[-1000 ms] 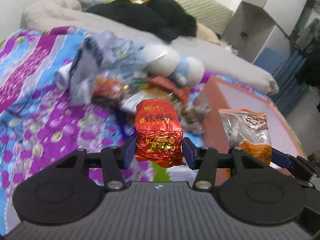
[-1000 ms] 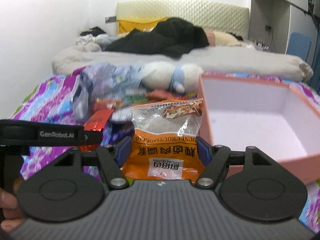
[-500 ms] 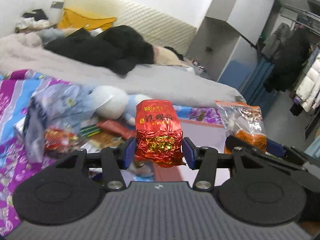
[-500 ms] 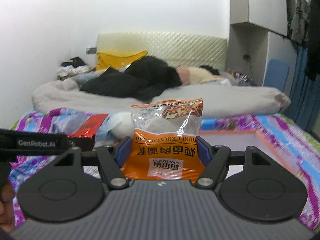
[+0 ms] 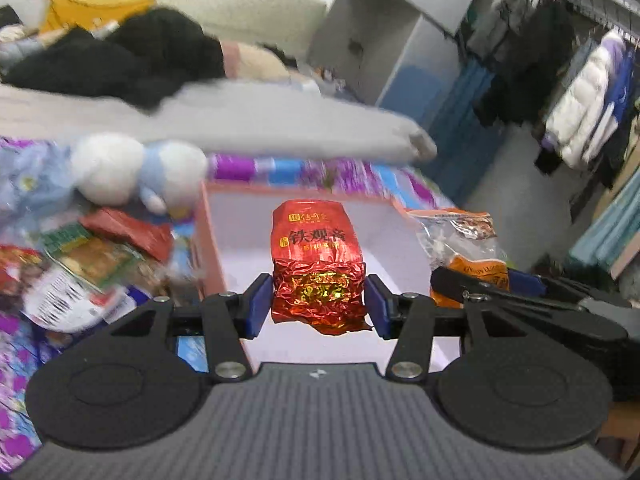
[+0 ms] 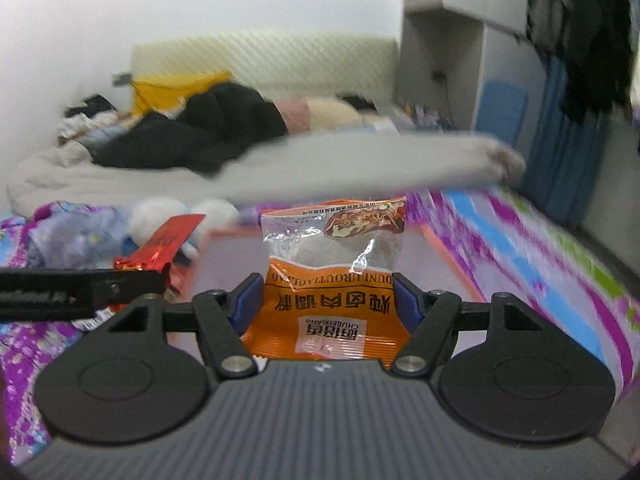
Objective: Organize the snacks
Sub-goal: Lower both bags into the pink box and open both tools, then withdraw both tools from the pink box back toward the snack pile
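Over the bed, the left gripper clamps a red tea pack and the right gripper an orange bag; both hang upright above the open box, just ahead and below.

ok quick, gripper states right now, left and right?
Left gripper: closed on the red foil tea packet, over the pink box.
Right gripper: closed on the orange snack bag.

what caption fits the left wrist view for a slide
Left gripper clamps a red foil tea packet in front of the pink box, snack pile at left.
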`<action>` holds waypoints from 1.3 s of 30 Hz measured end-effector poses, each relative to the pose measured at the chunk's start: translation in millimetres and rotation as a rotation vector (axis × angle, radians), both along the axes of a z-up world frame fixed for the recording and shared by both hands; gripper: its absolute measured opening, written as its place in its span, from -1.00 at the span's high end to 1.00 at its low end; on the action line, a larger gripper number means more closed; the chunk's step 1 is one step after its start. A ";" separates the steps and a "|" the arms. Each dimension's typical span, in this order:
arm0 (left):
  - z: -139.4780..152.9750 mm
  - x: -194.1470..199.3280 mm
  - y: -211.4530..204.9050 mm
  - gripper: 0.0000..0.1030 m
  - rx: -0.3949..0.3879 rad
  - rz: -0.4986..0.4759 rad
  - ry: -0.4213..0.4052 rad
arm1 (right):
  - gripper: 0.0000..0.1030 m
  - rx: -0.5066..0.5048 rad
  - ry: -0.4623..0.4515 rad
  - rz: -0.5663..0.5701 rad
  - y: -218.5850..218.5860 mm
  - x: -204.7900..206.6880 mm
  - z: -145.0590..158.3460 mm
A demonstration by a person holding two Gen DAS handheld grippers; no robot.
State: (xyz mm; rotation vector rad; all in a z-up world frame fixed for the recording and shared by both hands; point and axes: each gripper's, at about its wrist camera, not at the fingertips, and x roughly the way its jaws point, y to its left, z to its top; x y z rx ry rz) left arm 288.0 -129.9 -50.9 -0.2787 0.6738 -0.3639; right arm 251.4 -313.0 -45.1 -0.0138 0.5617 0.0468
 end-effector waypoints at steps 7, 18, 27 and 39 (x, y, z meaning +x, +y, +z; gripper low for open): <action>-35.4 26.6 -28.9 -0.09 0.024 -0.057 0.097 | -0.39 -0.019 0.139 -0.004 -20.3 17.8 -38.8; -44.6 25.9 -34.2 -0.63 0.059 -0.068 0.093 | -0.63 0.044 0.215 -0.060 -35.4 14.4 -62.2; -2.4 -8.0 -11.5 -0.63 0.041 -0.050 -0.028 | -0.63 0.091 0.105 -0.076 -38.3 -5.0 -33.8; 38.3 -69.0 38.7 -0.63 0.053 0.045 -0.165 | -0.63 0.148 -0.082 0.003 -7.1 -60.0 8.1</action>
